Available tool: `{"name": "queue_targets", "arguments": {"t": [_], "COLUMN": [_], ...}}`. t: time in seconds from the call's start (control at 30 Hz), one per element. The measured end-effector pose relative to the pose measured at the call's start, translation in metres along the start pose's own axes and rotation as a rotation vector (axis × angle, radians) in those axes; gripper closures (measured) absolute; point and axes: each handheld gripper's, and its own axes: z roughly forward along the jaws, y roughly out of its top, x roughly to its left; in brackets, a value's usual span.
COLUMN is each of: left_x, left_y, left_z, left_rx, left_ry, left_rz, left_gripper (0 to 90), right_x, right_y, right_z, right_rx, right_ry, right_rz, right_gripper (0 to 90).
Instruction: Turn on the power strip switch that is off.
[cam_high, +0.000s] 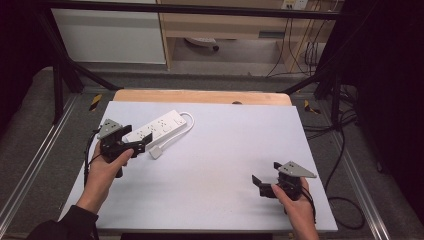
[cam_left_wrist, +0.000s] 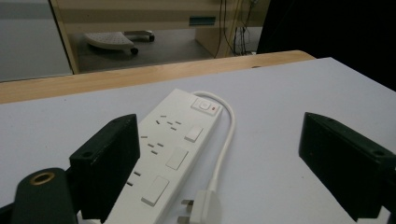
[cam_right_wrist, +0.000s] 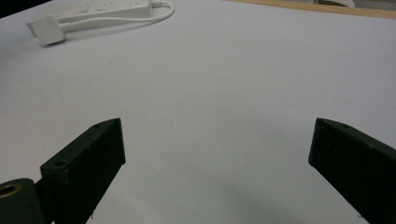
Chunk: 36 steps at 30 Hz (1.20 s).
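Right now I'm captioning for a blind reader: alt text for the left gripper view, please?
A white power strip lies on a pale table between the left gripper's two open black jaws, its cord looping back to a white plug beside it.

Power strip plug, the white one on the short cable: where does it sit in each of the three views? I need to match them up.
High view: the plug lies left of centre, just right of the left gripper.
Left gripper view: bottom centre, between the open jaws.
Right gripper view: top left corner, far off.
Shared landmark: the white power strip, whose looped cable leads to the plug.
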Motion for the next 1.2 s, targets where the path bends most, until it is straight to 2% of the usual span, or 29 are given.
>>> {"name": "queue_targets", "arguments": {"t": [0.07, 0.33, 0.53, 0.57, 0.8, 0.9, 1.0, 1.2], "left_x": [0.001, 0.004, 0.001, 0.000, -0.003, -0.001, 0.001, 0.003], "left_y": [0.000, 0.003, 0.006, 0.007, 0.010, 0.010, 0.009, 0.009], "left_z": [0.003, 0.011, 0.020, 0.024, 0.033, 0.040, 0.043, 0.049], "left_rx": [0.010, 0.010, 0.024, 0.028, 0.033, 0.060, 0.068, 0.080], "left_ry": [0.013, 0.017, 0.019, 0.020, 0.024, 0.040, 0.046, 0.058], "left_rz": [0.007, 0.007, 0.022, 0.036, 0.065, 0.087, 0.078, 0.090], "left_gripper": [12.4, 12.5, 12.7, 12.6, 12.7, 12.7, 12.7, 12.9], "right_x": [0.000, 0.000, -0.002, -0.001, -0.001, -0.001, -0.001, -0.001], "right_y": [0.000, 0.001, 0.001, 0.001, 0.001, 0.001, 0.001, 0.001], "right_z": [0.000, -0.001, 0.000, 0.001, 0.001, 0.000, 0.000, 0.001], "right_rx": [-0.001, 0.000, 0.006, 0.008, 0.014, 0.009, 0.015, 0.021], "right_ry": [0.000, -0.007, -0.001, 0.001, 0.006, 0.004, 0.004, 0.004], "right_rz": [0.001, 0.008, 0.013, 0.013, 0.009, 0.010, 0.012, 0.013], "right_gripper": [4.1, 3.7, 3.6, 3.6, 3.6, 3.5, 3.5, 3.3]}}
